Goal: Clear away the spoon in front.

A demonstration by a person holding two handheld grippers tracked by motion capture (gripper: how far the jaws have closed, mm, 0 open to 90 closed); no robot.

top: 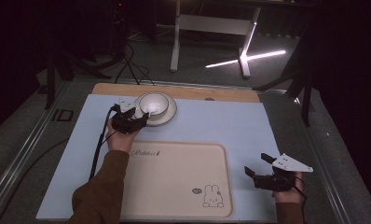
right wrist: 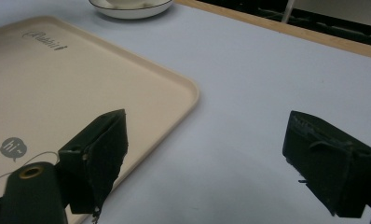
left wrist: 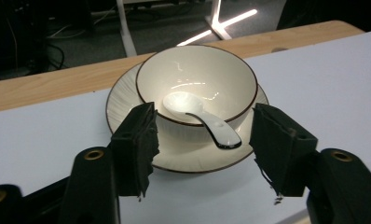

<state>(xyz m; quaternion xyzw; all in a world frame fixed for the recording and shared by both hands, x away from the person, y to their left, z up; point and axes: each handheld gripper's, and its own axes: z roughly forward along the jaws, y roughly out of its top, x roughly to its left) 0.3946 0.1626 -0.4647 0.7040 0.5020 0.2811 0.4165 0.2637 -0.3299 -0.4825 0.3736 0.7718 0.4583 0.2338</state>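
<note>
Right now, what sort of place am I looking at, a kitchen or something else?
Probably a lab or recording workspace rather than a kitchen. A staged table carries a tray, a bowl with a spoon on a plate, cables trail over the dark floor, and a person works a left hand-held gripper.

In the right gripper view the plate [right wrist: 130, 10] was cut off by the top edge, and the tray [right wrist: 72, 79] ran off the left side. In the high view the spoon was too small to make out inside the bowl [top: 152, 103], and the left gripper [top: 138, 117] covered the plate's near-left rim.
</note>
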